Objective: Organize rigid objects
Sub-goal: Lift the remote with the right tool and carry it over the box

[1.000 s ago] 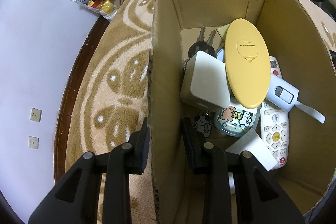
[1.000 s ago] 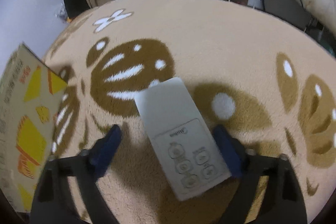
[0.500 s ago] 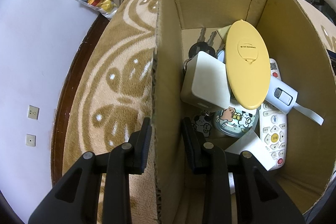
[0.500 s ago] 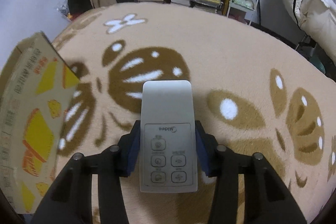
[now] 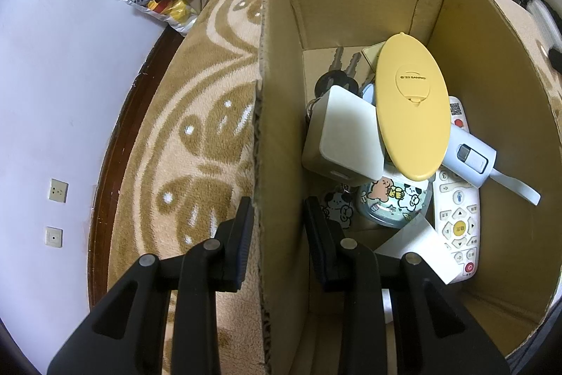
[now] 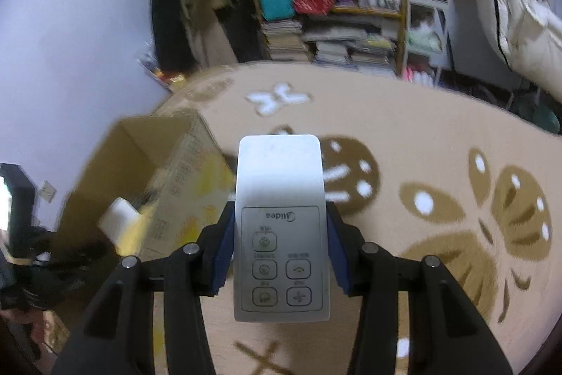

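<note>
My right gripper (image 6: pixel 279 234) is shut on a white Midea remote (image 6: pixel 281 220) and holds it lifted above the carpet, buttons toward me. The cardboard box (image 6: pixel 147 171) lies to its lower left. In the left wrist view my left gripper (image 5: pixel 277 224) straddles the box's left wall (image 5: pixel 281 143), one finger outside, one inside, with a small gap on each side. Inside the box lie a yellow oval case (image 5: pixel 412 111), a white square box (image 5: pixel 346 136), keys (image 5: pixel 337 72), a white TV remote (image 5: pixel 456 217), a pale blue device (image 5: pixel 470 157) and a cartoon-print tin (image 5: pixel 393 202).
The beige carpet with brown leaf patterns (image 6: pixel 439 164) spreads to the right. A bookshelf with stacked books (image 6: pixel 337 34) stands at the back. A white wall (image 5: pixel 52 94) with sockets and a dark floor strip (image 5: pixel 119 143) run on the left. Bedding (image 6: pixel 520 6) is at the right.
My right gripper closed on the Midea remote, lifted it off the carpet and tilted up, so the box and shelf came into view. The left gripper stayed on the box wall.
</note>
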The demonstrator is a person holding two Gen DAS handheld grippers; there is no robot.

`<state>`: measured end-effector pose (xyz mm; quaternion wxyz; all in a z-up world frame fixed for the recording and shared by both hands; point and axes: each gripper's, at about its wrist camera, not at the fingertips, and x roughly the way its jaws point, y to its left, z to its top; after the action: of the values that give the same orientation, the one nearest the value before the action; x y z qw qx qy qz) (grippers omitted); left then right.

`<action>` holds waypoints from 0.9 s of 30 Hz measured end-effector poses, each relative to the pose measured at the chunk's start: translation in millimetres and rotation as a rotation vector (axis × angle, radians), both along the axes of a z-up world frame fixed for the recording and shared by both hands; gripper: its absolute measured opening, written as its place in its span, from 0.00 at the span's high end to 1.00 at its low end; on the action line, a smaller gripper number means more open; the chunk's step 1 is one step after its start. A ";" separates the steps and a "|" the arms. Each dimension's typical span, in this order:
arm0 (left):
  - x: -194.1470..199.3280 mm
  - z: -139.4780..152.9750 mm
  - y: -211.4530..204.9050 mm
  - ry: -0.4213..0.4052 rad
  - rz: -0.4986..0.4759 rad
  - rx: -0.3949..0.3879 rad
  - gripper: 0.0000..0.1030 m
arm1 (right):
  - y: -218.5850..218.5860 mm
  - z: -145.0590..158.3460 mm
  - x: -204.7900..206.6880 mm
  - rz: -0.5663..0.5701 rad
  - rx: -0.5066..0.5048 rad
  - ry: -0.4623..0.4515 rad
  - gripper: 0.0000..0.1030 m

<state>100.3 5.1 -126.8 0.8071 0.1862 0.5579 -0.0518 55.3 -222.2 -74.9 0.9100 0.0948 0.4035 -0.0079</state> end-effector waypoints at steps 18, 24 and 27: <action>-0.9 -0.4 -1.3 0.000 0.002 0.001 0.72 | 76.0 26.6 -7.9 0.168 0.018 -0.082 0.51; -1.0 0.2 -1.6 0.000 0.001 0.004 0.72 | 87.0 12.4 -4.3 0.195 0.029 -0.047 0.51; -0.9 0.1 -2.0 0.000 0.001 0.002 0.72 | 90.5 10.4 -4.8 0.205 0.046 -0.044 0.51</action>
<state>99.5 3.1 -126.8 0.8069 0.1868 0.5581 -0.0506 50.4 -131.7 -64.5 0.9123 0.0739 0.3911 0.0964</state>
